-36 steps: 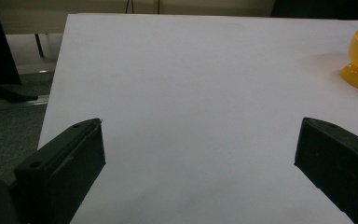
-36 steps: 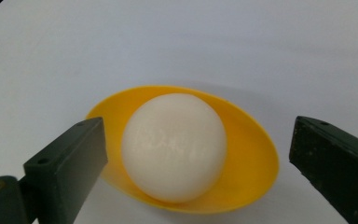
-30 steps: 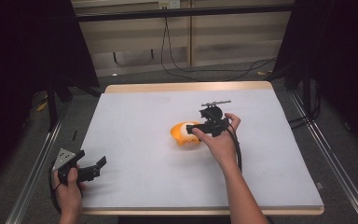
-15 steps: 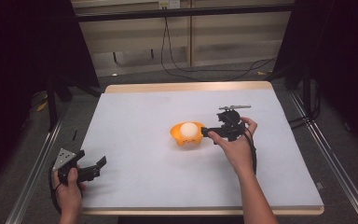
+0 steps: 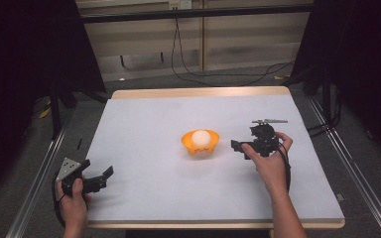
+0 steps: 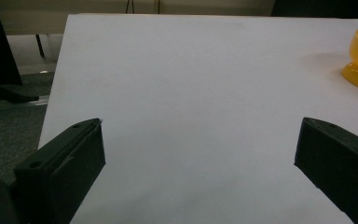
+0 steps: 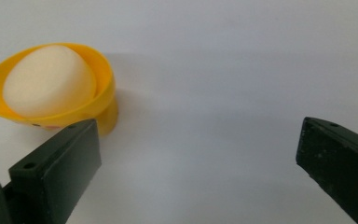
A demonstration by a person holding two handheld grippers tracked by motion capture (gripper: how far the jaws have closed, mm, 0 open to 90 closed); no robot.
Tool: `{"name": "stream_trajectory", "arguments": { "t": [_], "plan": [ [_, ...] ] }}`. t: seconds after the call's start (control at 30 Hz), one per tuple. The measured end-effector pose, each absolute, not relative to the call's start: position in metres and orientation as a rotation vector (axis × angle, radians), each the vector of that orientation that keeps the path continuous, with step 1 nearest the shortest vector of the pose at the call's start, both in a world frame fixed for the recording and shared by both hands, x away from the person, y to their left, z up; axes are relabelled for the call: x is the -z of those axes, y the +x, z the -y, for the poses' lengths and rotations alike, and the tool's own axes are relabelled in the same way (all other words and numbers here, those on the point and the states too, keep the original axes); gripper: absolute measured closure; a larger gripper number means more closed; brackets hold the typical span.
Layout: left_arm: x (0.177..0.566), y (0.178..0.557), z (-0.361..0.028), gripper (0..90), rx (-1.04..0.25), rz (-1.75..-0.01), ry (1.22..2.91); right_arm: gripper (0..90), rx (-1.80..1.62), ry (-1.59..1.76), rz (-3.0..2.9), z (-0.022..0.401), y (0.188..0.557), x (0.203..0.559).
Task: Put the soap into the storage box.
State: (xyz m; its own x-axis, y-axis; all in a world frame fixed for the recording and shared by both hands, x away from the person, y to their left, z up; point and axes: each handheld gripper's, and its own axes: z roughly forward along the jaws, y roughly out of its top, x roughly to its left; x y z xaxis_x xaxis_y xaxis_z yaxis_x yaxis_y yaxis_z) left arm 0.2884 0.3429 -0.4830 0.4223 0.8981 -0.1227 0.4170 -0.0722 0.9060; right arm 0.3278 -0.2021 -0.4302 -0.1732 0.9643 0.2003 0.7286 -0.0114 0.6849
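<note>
Round white egg (image 5: 200, 137) in shiny orange cup (image 5: 200, 146) on smooth white desk (image 5: 149, 124). Right claw (image 5: 238, 145) just beside, wide open, empty; left claw (image 5: 104, 174) open too.

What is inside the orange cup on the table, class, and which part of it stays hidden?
A white egg-shaped ball sits inside the orange cup. Its rounded top shows above the rim; its lower part is covered by the cup's wall.

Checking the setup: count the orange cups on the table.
1. The orange cup stands near the middle of the table, holding a white egg, left of the right gripper.
</note>
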Motion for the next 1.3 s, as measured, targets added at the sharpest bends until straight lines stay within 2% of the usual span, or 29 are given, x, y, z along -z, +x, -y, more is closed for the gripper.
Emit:
{"name": "stream_trajectory", "arguments": {
  "t": [1.3],
  "plan": [
    [0.483,0.288,-0.343,1.3,-0.614,-1.160,1.682,0.0,-0.947,1.855,-1.810,0.288,0.274,0.469]
  ]
}}
